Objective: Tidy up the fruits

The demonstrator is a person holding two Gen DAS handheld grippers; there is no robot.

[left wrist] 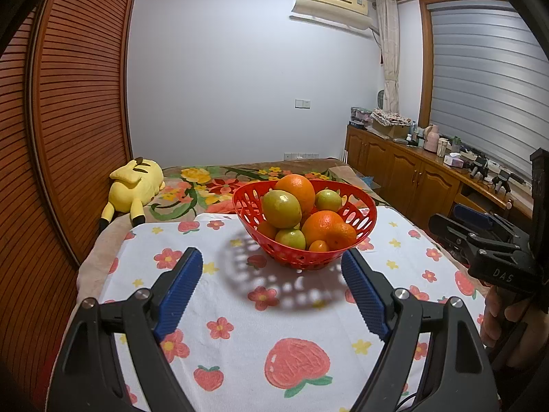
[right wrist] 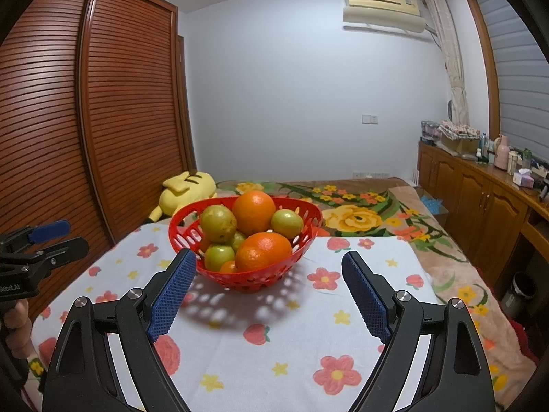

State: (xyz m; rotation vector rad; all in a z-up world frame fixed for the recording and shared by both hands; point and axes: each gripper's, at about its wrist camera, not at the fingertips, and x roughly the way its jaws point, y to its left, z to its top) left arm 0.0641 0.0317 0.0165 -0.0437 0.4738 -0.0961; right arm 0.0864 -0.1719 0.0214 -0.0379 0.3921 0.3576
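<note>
Blue-padded fingers of the left hand-held gripper stood spread wide with nothing between them, low over the floral cloth on the tabletop. Just ahead of them, slightly toward the right finger, sat the red basket, upright and heaped with oranges and green fruits, one large orange crowning the pile. The right hand-held gripper was likewise spread and empty, the basket lying ahead of it and nearer its left finger. Beyond the basket from both grippers stretched a bed with a flowered blanket, a yellow plush toy lying at its left, and a wooden cabinet stood off to the right.
</note>
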